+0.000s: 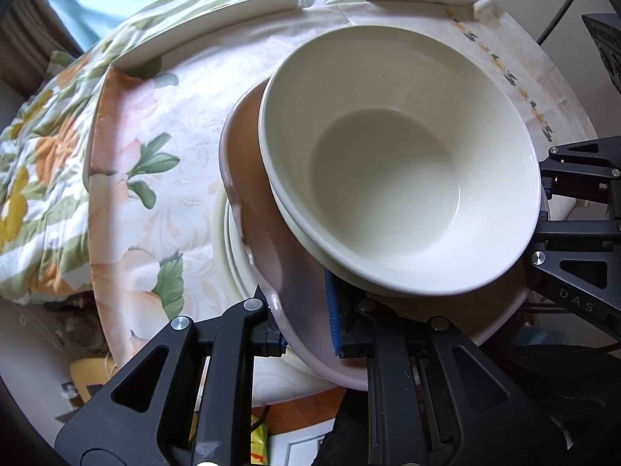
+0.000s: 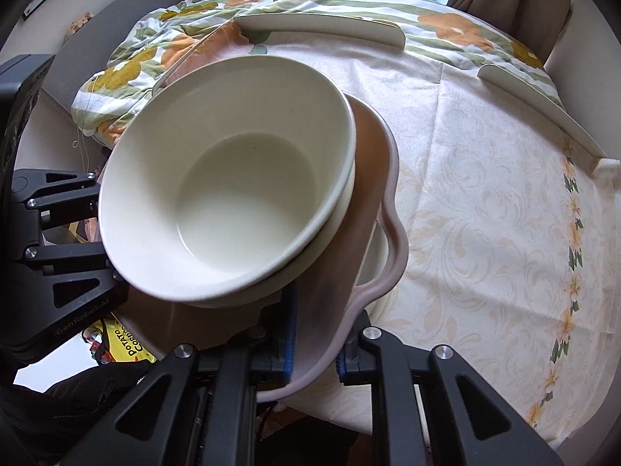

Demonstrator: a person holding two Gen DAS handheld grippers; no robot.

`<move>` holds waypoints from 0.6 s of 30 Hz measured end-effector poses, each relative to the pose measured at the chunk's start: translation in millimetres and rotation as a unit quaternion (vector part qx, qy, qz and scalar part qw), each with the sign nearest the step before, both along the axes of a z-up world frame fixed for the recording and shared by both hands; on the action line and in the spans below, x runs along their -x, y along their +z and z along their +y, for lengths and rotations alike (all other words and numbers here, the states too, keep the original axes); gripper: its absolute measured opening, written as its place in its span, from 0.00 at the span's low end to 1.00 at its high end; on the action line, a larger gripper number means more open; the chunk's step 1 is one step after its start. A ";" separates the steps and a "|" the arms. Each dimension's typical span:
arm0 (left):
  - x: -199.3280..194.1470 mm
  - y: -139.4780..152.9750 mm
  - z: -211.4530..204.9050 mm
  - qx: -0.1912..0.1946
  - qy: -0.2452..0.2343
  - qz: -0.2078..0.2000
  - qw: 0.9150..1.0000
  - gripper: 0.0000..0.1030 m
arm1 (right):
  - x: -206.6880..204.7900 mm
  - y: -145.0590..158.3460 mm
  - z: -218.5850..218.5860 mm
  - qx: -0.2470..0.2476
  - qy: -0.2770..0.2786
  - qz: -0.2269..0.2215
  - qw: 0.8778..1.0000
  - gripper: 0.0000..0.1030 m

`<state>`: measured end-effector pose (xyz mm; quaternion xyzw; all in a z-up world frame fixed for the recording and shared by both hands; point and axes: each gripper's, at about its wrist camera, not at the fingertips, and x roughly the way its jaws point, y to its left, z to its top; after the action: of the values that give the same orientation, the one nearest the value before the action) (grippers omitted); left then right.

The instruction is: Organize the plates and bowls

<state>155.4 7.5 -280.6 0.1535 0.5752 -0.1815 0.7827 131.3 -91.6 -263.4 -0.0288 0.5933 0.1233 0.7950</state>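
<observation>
Over the cloth-covered counter, both grippers clamp one pinkish wavy-rimmed plate from opposite sides. The left gripper has its jaws closed tight on the plate's near rim, with a blue pad pressed against the upper face and the other finger under the edge. The right gripper grips the same plate's opposite rim in the same way, jaws shut on the thin edge with a blue pad on either side of it. On the plate rest two cream bowls, nested one inside the other, the upper one empty and tipped slightly. The plate is just above a stack of white plates on the counter; whether it touches them I cannot tell. In the left wrist view the stack shows as several pale rims to the left of the pink plate, and the right gripper's black frame enters from the right edge. In the right wrist view only a sliver of white dish appears under the pink rim, the left gripper's frame enters from the left, and a yellow snack packet lies below the counter's edge. Both views show white raised rails along the counter's far edge, and a flowered quilt beyond.
</observation>
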 end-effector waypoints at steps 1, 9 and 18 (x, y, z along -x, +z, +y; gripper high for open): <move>0.0 -0.1 0.1 -0.001 0.001 -0.002 1.000 0.13 | -0.1 0.0 0.1 0.000 -0.001 0.001 1.000 0.14; -2.6 -1.8 -1.4 -0.017 0.000 -0.003 1.000 0.13 | -3.7 -0.4 2.7 0.006 0.001 0.017 1.000 0.15; -7.3 0.6 0.3 -0.018 -0.003 0.023 1.000 0.20 | -3.7 3.9 3.4 0.004 -0.012 0.024 1.000 0.17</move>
<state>162.7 7.9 -279.9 0.1652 0.5955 -0.1770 0.7660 135.0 -88.2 -259.5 -0.0219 0.6133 0.1126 0.7815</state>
